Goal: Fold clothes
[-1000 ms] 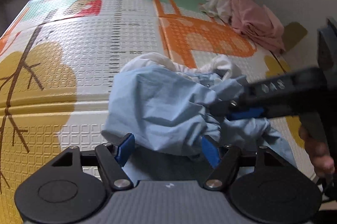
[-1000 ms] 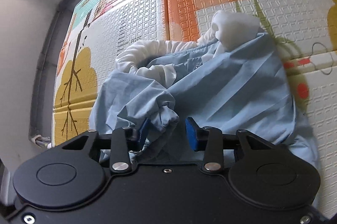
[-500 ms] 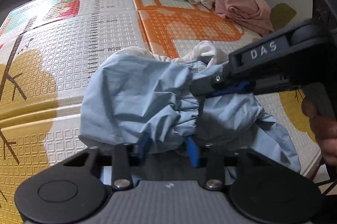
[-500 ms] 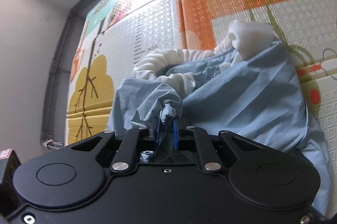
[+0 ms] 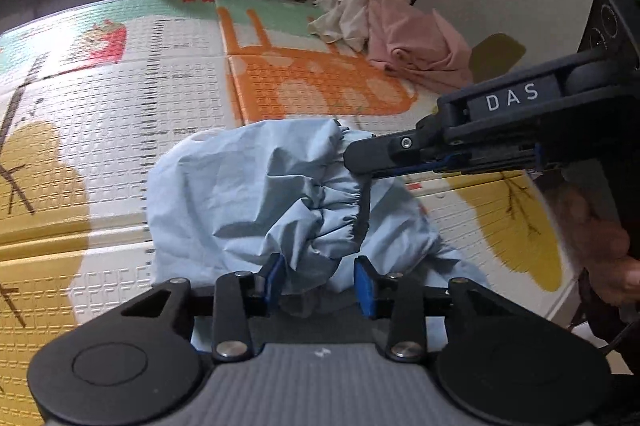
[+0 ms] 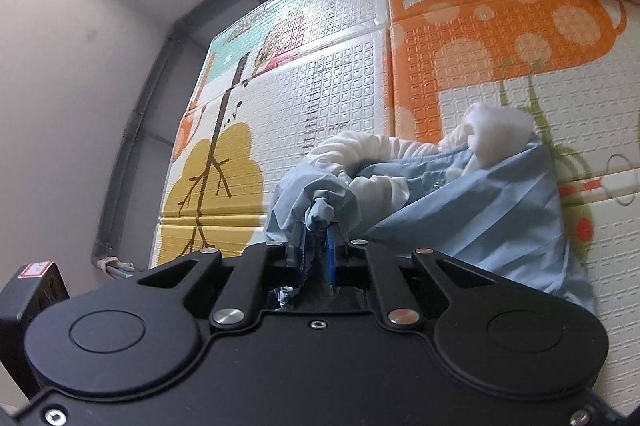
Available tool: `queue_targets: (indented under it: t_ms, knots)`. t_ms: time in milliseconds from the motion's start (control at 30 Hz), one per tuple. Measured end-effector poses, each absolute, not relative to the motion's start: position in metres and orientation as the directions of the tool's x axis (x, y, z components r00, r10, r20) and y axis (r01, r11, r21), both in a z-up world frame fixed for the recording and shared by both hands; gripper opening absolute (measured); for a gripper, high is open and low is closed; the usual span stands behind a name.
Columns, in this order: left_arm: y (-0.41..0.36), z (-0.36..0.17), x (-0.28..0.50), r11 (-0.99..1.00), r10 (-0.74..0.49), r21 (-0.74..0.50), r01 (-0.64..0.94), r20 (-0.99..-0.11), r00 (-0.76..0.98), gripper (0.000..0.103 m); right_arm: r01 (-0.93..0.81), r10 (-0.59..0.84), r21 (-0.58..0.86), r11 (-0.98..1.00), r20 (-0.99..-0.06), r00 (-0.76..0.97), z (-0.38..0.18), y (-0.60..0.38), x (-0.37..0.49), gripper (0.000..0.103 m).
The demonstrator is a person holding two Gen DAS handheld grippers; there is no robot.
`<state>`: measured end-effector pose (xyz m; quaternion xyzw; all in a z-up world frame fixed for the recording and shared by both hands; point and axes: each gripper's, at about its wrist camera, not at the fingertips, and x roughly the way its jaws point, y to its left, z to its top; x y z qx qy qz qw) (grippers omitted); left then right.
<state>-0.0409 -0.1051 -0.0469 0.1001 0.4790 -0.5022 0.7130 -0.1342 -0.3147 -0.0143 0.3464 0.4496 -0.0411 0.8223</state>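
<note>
I had the blue garment (image 5: 256, 193) bunched near the front edge of the play mat (image 5: 120, 113). My right gripper (image 6: 316, 250) was clamped narrow on a pinch of its gathered hem; my left gripper (image 5: 320, 278) had cloth between its jaws, which were easing open. I judged both should grip firmly, then draw the hem apart evenly.
</note>
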Motion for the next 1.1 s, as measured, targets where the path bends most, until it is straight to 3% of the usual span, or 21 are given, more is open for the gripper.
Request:
queue_targets:
  t_ms: [700,900,1100]
  knots:
    - [-0.165,-0.097,-0.046,0.431,-0.579,-0.455,0.779,-0.802,-0.148,0.05,0.559,-0.011,0.204,0.804,-0.935,0.356,-0.066,-0.336,-0.147,0.008]
    - [-0.166,-0.111,-0.049,0.414,-0.548,-0.448,0.793,-0.818,-0.175,0.052,0.574,-0.045,0.141,0.806,-0.954,0.298,-0.093,-0.336,-0.142,0.008]
    - [-0.154,-0.133,-0.059,0.431,-0.478,-0.403,0.808,-0.861,-0.174,0.054,0.556,-0.068,0.124,0.822,-0.948,0.312,-0.086,-0.336,-0.144,0.008]
